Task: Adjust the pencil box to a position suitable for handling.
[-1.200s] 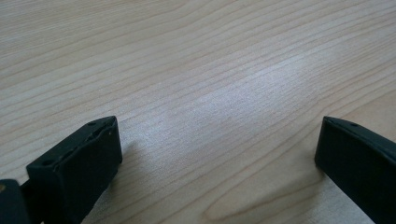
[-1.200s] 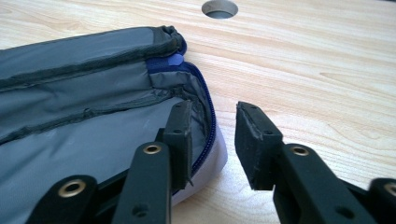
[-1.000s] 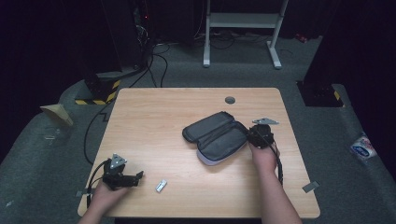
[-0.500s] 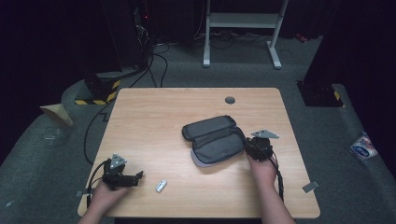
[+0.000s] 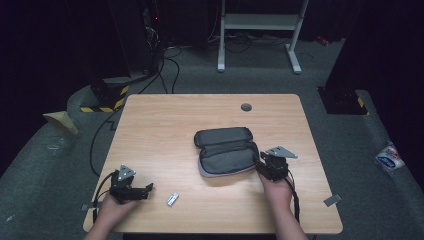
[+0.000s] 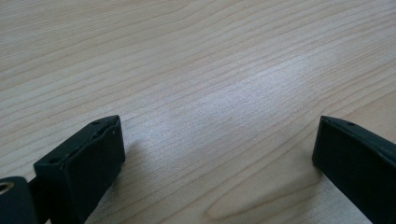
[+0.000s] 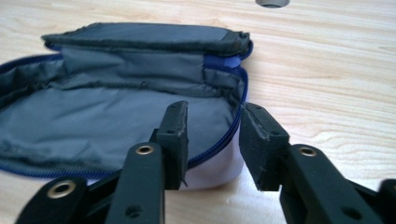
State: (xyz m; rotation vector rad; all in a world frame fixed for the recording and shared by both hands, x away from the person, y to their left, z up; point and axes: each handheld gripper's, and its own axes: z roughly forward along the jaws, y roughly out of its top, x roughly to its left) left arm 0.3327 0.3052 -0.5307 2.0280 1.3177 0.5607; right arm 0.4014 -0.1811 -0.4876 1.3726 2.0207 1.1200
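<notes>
Pouch (image 5: 226, 150) lies unzipped, grey lining bare, right gripper (image 7: 212, 140) fingers straddling its rim unclamped; left gripper (image 6: 215, 154) fingers spread.

— What lies on the tabletop (image 5: 150, 130)?
— An open grey pouch (image 5: 226, 150), mid-right, with the right gripper (image 5: 270, 167) at its edge.
— And the left gripper (image 5: 131, 188)?
— Near the front-left corner, beside a small silver object (image 5: 172, 199).

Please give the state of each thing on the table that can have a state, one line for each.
pouch: unzipped, lid folded back, lying flat.
right gripper: fingers partly open, astride the pouch's rim.
left gripper: open, resting on the table, holding nothing.
small silver item: lying flat, untouched.
</notes>
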